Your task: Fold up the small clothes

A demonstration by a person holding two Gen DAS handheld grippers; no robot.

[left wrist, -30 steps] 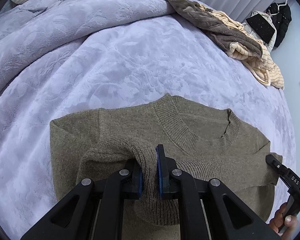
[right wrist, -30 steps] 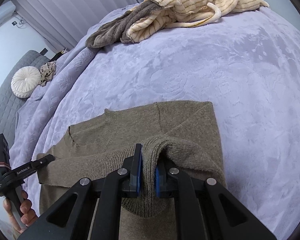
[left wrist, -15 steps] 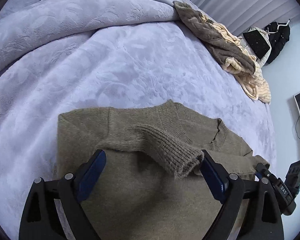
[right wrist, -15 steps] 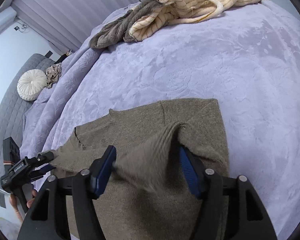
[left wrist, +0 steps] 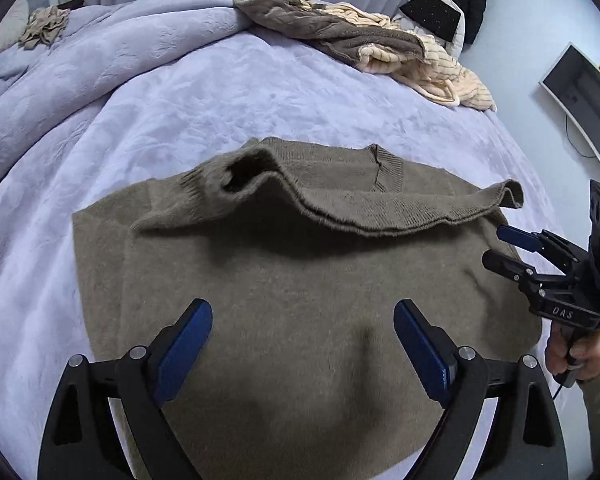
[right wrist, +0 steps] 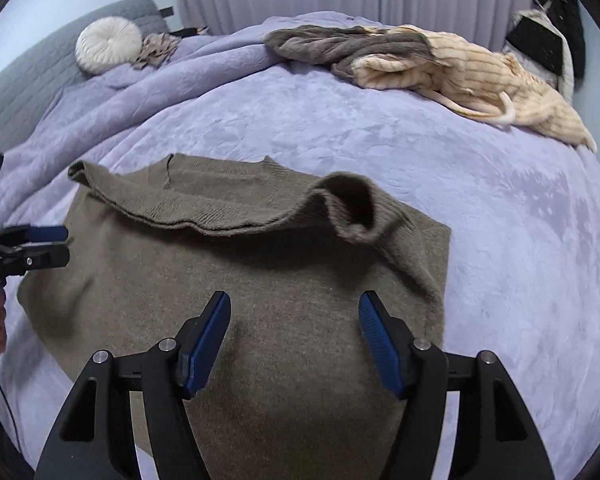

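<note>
An olive-brown knit sweater point(left wrist: 300, 288) lies flat on the lavender bedspread point(left wrist: 228, 92), both sleeves folded across its chest in one band below the neckline. It also shows in the right wrist view point(right wrist: 236, 280). My left gripper point(left wrist: 302, 336) is open and empty, hovering over the sweater's lower body. My right gripper point(right wrist: 294, 332) is open and empty over the same area. The right gripper also shows at the sweater's right edge in the left wrist view point(left wrist: 504, 246), and the left gripper shows at the left edge in the right wrist view point(right wrist: 56, 246).
A pile of grey-brown and cream striped clothes point(right wrist: 420, 60) lies at the far side of the bed. A round white cushion point(right wrist: 108, 48) and a small beige garment point(left wrist: 44, 28) sit near the headboard. A monitor point(left wrist: 584, 96) stands beyond the bed's right side.
Both grippers let go of the sleeve cuffs, opened wide and drew back toward the sweater's hem. The sleeves now lie folded across the chest.
</note>
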